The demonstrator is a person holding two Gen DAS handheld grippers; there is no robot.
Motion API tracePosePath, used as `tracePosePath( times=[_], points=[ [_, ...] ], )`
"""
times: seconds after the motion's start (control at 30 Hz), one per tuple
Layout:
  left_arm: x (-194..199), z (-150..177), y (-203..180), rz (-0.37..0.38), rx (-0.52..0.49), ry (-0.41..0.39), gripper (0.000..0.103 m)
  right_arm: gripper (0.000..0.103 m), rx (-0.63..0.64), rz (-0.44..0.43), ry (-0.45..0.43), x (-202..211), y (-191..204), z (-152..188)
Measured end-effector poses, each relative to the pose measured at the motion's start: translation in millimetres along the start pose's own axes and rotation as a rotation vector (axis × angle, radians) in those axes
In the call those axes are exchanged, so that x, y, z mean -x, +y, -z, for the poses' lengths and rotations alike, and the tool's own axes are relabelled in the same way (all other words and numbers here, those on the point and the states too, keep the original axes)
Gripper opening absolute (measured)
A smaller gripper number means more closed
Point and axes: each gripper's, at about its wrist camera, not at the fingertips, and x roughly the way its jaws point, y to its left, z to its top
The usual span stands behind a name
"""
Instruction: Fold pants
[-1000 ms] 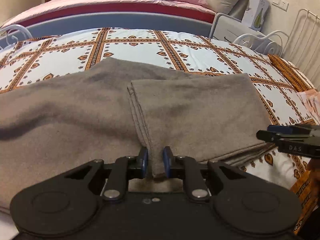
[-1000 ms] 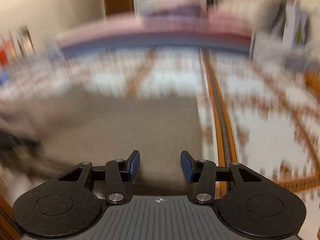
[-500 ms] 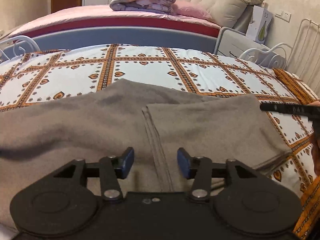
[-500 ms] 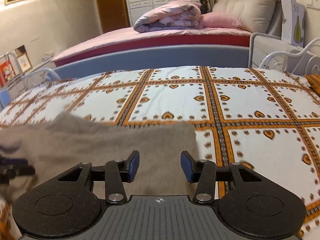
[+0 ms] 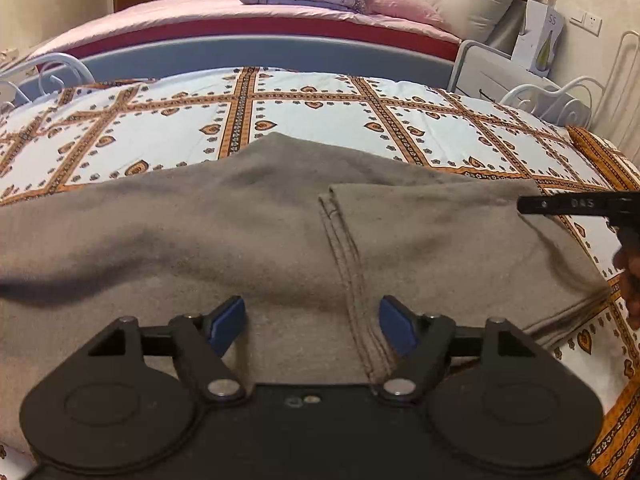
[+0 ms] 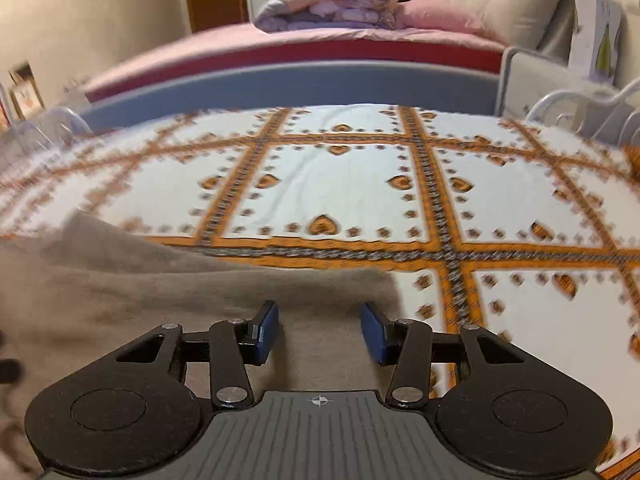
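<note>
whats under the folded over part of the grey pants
Under the folded-over flap lies more of the same grey pants, stacked layers showing at its right edge. Beneath those is the patterned bedsheet. Whatever lies between the layers is covered.

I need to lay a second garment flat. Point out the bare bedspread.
Bare: the white-and-orange heart-patterned bedspread between the grey fleece pants and the blue footboard, and right of the pants' folded end. Crowded: the near edge, covered by the pants.
</note>
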Motion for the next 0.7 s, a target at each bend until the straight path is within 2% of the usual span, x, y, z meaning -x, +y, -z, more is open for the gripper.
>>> tracePosePath(
  times=[0.13,0.23,0.57,0.67,0.7],
  points=[
    [2.6,1.8,3.7,-0.011,0.019,-0.001,0.067,0.047,0.001,-0.021,-0.003,15.4,8.6,12.9],
    [5.3,3.3,6.1,-0.040,0.024,0.000,0.063,0.047,0.029,-0.026,-0.011,24.7,20.0,19.0],
    [22.1,9.6,10.7,-0.057,0.029,-0.039,0.064,0.047,0.020,-0.053,-0.054,58.0,28.9,32.5],
    [11.4,10.2,13.3,-0.084,0.021,-0.005,0.064,0.047,0.041,-0.045,-0.028,52.7,32.3,36.8],
    [3.6,10.6,14.9,-0.096,0.023,0.033,0.063,0.047,0.051,-0.026,0.018,43.6,32.4,40.2]
  ],
)
